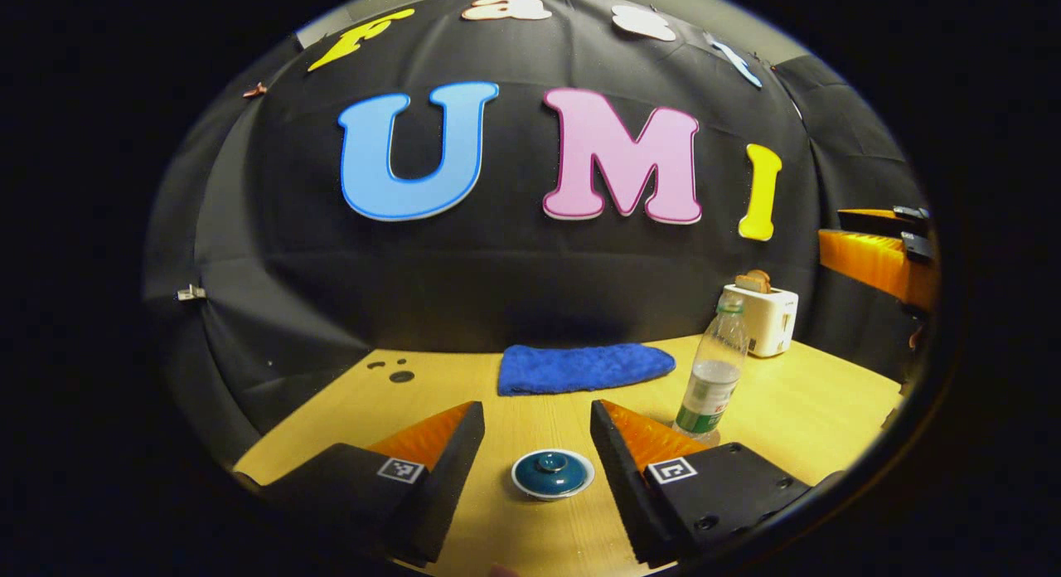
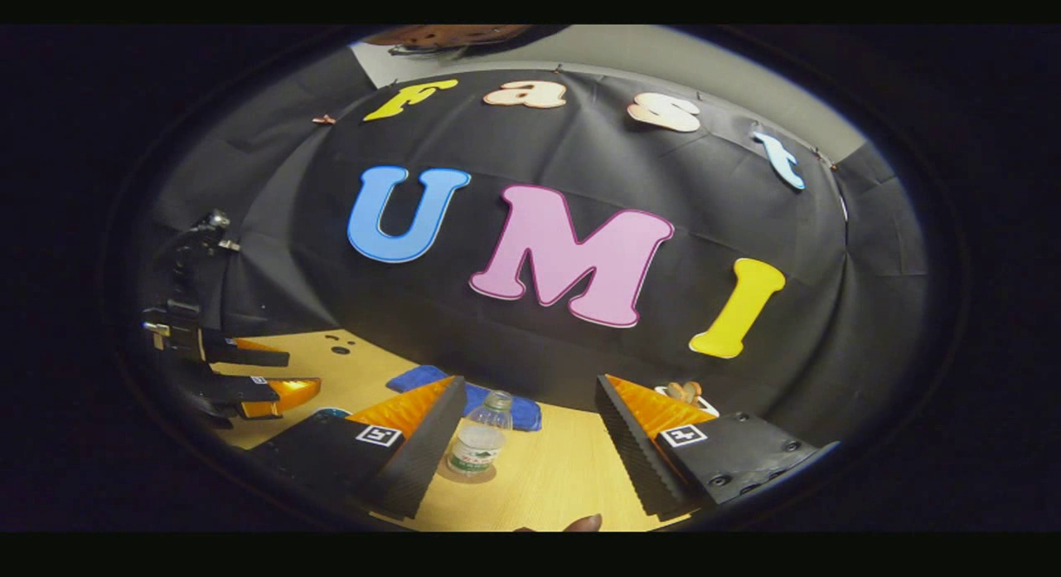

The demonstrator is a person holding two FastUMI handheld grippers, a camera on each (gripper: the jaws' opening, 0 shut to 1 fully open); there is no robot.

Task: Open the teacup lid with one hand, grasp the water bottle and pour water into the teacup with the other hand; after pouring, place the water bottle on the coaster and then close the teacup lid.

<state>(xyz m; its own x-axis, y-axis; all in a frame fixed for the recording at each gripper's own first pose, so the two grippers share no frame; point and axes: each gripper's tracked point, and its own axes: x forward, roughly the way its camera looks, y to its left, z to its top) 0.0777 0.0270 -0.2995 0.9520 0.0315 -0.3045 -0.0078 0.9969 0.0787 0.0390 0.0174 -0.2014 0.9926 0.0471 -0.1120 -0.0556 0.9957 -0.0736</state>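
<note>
While both hand-held grippers point(image 1: 537, 436) point(image 2: 530, 432) gape empty, teacup lid point(image 1: 552, 472) and water bottle point(image 2: 480, 435) stand apart mid-table point(image 1: 812, 403).

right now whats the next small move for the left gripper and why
Probably lower the left gripper straight down over the teacup lid. Its jaws stand open with the lid centred between them on the table, knob up and not yet touched. The water bottle stands upright to the side, so the lid likely comes first.

Each gripper point(image 1: 537, 444) carries black bodies with screws and square coded tags.
</note>
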